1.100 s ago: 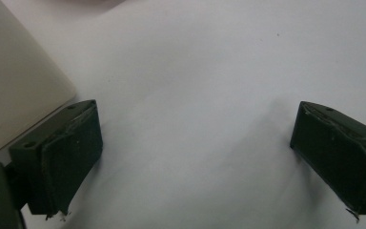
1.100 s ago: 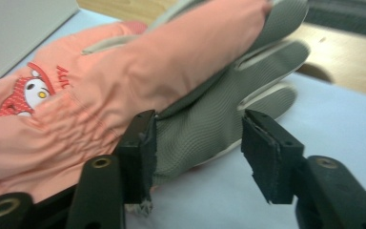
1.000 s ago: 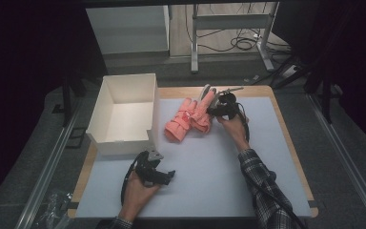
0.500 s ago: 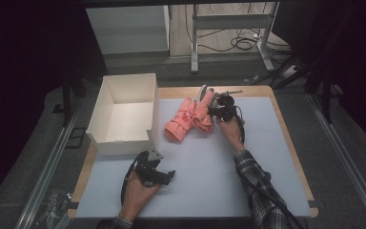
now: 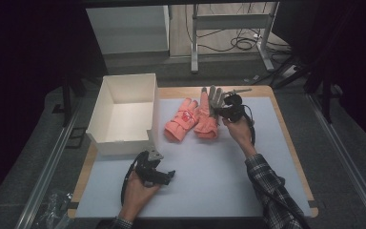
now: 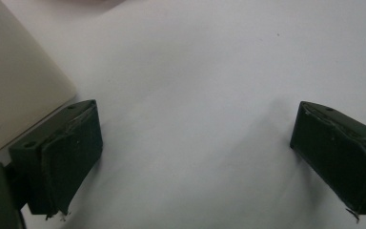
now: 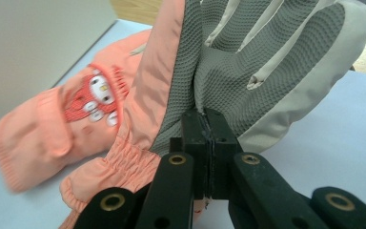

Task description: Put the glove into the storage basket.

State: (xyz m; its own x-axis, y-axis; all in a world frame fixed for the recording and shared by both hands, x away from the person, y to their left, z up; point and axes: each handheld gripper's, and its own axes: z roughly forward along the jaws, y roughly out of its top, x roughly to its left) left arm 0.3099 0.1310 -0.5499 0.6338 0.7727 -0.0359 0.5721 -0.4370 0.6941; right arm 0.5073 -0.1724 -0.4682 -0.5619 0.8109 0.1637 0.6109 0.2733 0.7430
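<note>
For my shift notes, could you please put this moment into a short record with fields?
right gripper: shut, pinching the grey palm fabric of the near glove
other glove: flat on the table beside it, cartoon patch up
left gripper: open, nothing between the jaws, over bare table
white box: open, left of the gloves

Probably lab (floor cables [image 5: 240, 43]).

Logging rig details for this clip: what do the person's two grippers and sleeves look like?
Both grippers, left gripper and right gripper, are black. The left carries a grey three-cornered plate and a black looping cable. Its fingers are dark rectangular pads with worn edges. The right sleeve is dark plaid.
</note>
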